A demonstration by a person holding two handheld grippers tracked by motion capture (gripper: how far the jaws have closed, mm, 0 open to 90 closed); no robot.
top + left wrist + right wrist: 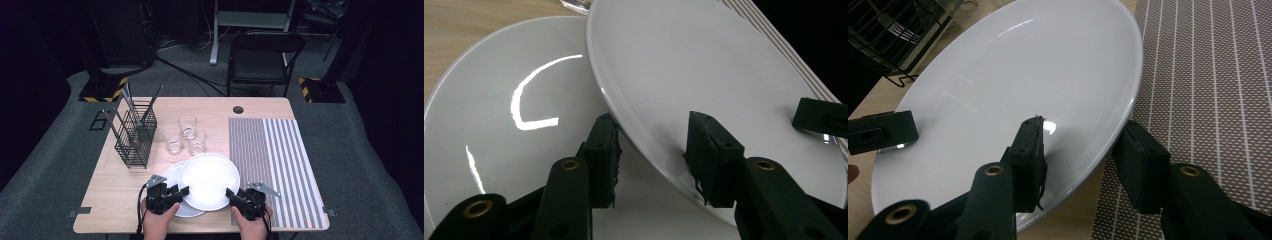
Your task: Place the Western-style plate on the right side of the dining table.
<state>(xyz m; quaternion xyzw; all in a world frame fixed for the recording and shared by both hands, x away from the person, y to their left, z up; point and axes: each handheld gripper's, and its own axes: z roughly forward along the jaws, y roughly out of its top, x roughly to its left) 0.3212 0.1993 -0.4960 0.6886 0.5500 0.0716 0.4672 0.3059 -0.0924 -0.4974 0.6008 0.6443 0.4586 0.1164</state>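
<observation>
Fingers of both grippers are straddling the rim of one white plate, the upper plate, which is sitting tilted, overlapping a second white plate, the lower plate. On the left gripper one finger is lying under the rim and the other over the plate's face, at about 8 o'clock on the plate; a gap is showing, so they are spread wide around the rim, and whether they are pinching it I cannot tell. The right gripper is doing likewise at about 4 o'clock, one finger on the plate's face, the other outside the rim over the striped mat.

Both hands are coming in from the 6 o'clock edge of the counter, forearms low, grippers angled inward toward each other.

Counting from largest: one counter, one striped mat covering its 3 o'clock side, one black wire rack at 9 o'clock holding some cutlery, two plates near 6 o'clock, and three clear glasses clustered at the centre, just past the plates.
</observation>
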